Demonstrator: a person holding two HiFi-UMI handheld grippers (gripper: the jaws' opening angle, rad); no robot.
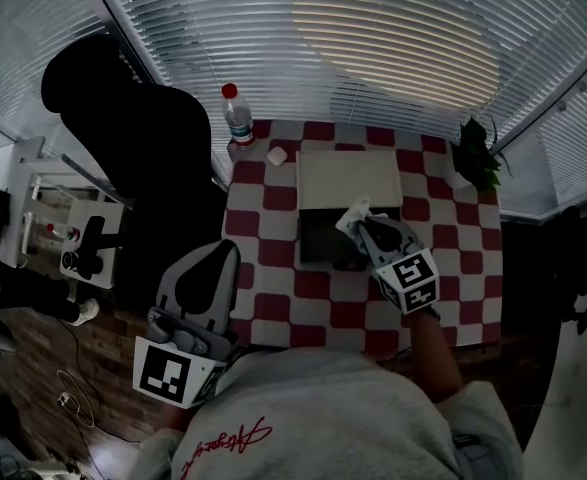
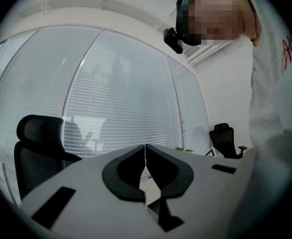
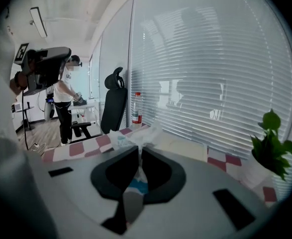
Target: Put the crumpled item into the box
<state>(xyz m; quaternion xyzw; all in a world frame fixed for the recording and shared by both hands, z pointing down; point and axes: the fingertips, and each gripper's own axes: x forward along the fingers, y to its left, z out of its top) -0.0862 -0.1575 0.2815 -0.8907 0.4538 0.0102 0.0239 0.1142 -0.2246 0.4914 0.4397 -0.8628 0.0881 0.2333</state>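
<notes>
An open box (image 1: 323,240) with a dark inside and its pale lid (image 1: 348,178) folded back lies on the red-and-white checked table (image 1: 273,308). My right gripper (image 1: 363,220) hovers over the box's right edge, shut on a crumpled white wrapper (image 1: 354,212). In the right gripper view the wrapper (image 3: 136,139), white with some blue, sticks out between the jaws of the right gripper (image 3: 137,151). My left gripper (image 1: 223,255) stays off the table's left edge near my body. In its own view the left gripper (image 2: 145,149) is shut with nothing in it, aimed up at the blinds.
A water bottle (image 1: 238,116) and a small white object (image 1: 277,155) stand at the table's far left corner. A potted plant (image 1: 476,153) sits at the far right. A black office chair (image 1: 123,118) is left of the table. A person (image 3: 66,103) stands further off.
</notes>
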